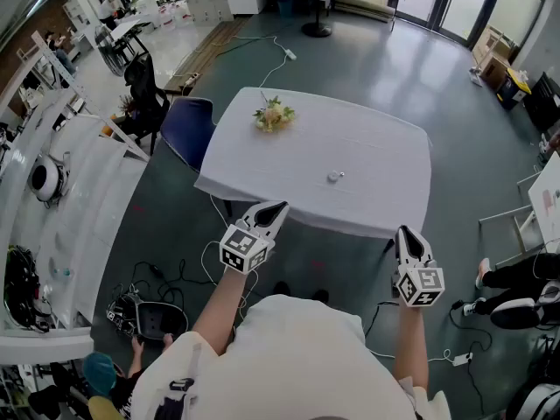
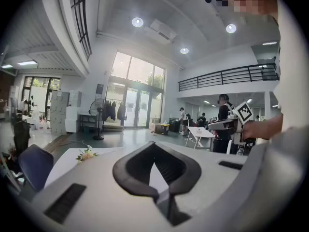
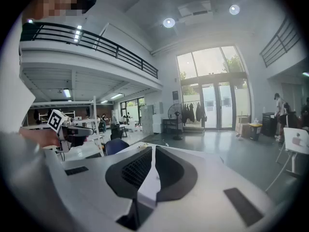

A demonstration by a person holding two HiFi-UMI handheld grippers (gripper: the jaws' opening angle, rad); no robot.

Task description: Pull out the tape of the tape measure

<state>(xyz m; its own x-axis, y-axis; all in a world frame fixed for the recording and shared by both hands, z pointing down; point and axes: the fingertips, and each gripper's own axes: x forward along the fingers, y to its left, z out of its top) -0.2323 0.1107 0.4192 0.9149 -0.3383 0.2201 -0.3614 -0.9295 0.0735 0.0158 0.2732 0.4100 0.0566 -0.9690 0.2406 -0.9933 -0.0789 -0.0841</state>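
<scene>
Your left gripper [image 1: 273, 210] and right gripper [image 1: 408, 234]: both closed, empty. Tape measure [image 1: 335, 177] (small, at 12 o'clock) sits on the tabletop [image 1: 262, 160]; reach in closed and you risk knocking it away.

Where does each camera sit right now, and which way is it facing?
Head view: on the head, steeply down at the table, flowers, tape measure; shows left gripper, right gripper, forearms, shirt.
Left gripper view: along its shut jaws over the table toward glass doors; right gripper at right.
Right gripper view: along its shut jaws, same doors; left gripper at left.
All three share the table.
</scene>
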